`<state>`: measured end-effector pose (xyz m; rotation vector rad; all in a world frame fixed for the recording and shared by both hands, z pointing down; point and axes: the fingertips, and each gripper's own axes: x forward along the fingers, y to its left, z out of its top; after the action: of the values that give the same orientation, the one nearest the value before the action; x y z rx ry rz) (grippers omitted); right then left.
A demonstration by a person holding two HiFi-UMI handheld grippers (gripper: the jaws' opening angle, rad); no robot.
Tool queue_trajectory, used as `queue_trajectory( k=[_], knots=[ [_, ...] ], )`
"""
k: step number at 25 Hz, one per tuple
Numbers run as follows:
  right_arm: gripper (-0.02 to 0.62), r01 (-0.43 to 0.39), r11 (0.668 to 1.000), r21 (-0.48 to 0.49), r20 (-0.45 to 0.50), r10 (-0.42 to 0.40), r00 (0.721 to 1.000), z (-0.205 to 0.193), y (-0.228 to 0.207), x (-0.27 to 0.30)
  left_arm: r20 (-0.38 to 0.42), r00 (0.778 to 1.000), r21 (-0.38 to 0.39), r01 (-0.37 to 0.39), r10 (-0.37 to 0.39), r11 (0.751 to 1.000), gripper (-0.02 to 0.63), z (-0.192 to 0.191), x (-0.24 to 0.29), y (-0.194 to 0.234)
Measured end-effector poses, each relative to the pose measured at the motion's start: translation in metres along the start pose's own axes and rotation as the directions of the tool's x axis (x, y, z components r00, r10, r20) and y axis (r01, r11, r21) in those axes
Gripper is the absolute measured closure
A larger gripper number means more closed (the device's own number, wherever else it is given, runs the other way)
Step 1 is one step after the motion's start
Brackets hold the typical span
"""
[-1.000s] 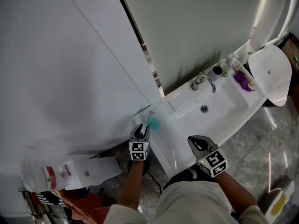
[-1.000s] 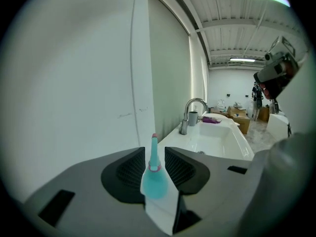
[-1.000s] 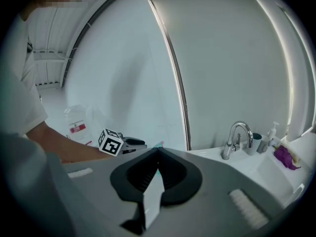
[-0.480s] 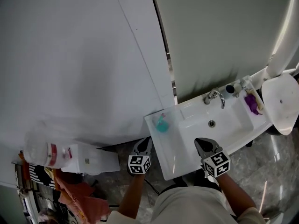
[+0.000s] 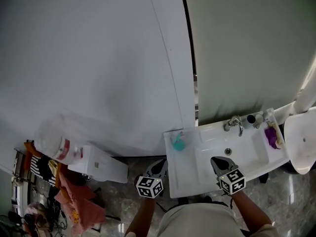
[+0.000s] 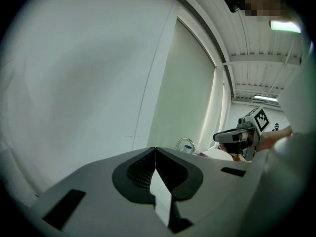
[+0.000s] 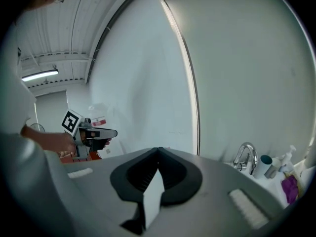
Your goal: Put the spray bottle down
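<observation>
Spray bottle (image 5: 177, 142), teal, sat on the flat left end of the white sink (image 5: 183, 179), close to the back wall and left of the basin and the tap (image 5: 234, 123). Nothing touched it. The left gripper (image 5: 159, 166) hung off the sink's front left corner, over the floor, clear of the bottle. Its jaws had just been closing and now met edge to edge in the left gripper view (image 6: 155, 151), with nothing between them. The right gripper (image 5: 217, 161) hovered over the sink's front rim, near the basin. Its jaws also stood pressed together and empty in the right gripper view (image 7: 158, 149). Both grippers pointed toward the wall.
</observation>
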<state>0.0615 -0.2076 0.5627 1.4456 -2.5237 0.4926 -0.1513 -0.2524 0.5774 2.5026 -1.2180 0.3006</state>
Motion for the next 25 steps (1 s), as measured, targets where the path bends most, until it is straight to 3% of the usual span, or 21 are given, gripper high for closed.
queue_trajectory(
  k=[6,12,18,25],
  knots=[
    [0.584,-0.038,0.999,-0.034,0.025,0.039,0.999,0.014,-0.002,-0.011,-0.008,0.999,-0.048,-0.053,0.053,0.997,0.598,0.004,-0.029,-0.016],
    [0.584,-0.063,0.994,-0.094,0.054,0.068,0.996,0.028,0.003,-0.02,0.047,0.993,0.011,-0.108,0.108,0.994,0.598,0.013,-0.057,-0.02],
    [0.584,-0.068,0.991,-0.113,0.105,0.08,0.991,0.046,0.004,-0.029,0.117,0.988,0.088,-0.112,0.102,0.99,0.6,0.037,-0.071,-0.034],
    [0.584,-0.05,0.99,-0.135,0.149,0.071,0.986,0.066,0.007,-0.039,0.142,0.984,0.073,-0.118,0.107,0.99,0.6,0.046,-0.075,-0.036]
  ],
)
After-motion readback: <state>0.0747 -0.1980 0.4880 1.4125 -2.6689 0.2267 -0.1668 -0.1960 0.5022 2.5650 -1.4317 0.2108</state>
